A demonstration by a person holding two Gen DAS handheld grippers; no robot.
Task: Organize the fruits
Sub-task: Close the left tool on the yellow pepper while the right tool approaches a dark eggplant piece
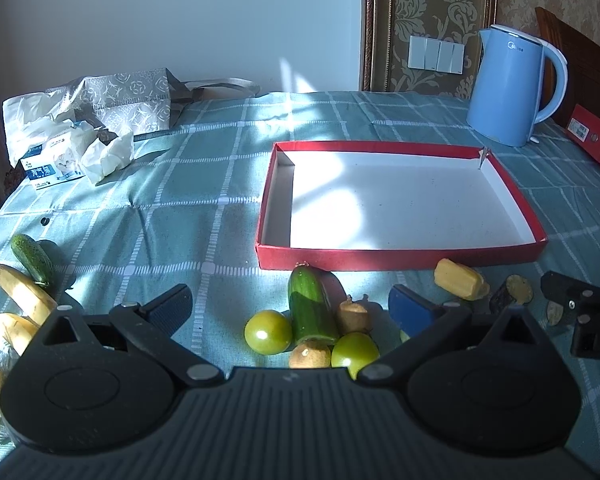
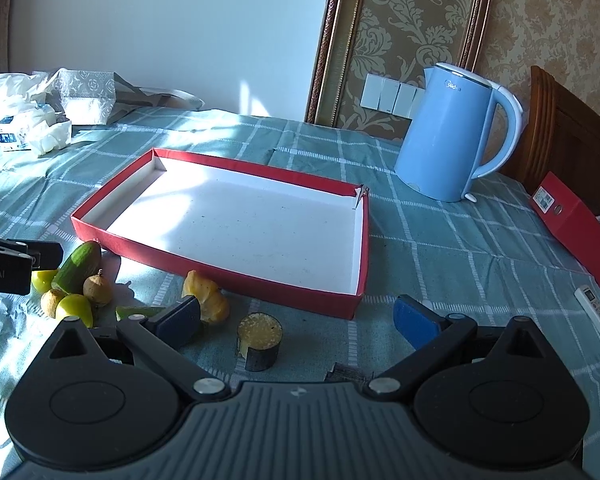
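- Left gripper (image 1: 290,306): jaws wide apart and holding nothing, over green tomatoes (image 1: 268,331) and a cut cucumber (image 1: 311,307) near the counter's front edge.
- Right gripper (image 2: 296,314): jaws likewise wide, a dark-skinned cut piece (image 2: 259,340) between them.
- Only the left view shows bananas (image 1: 24,294) at the left edge.
- Red tray (image 1: 400,258) lies behind the fruit, kettle (image 2: 450,136) beyond.

Checked tablecloth (image 1: 204,184) under red tray (image 1: 400,258), kettle (image 1: 508,88), fruit.
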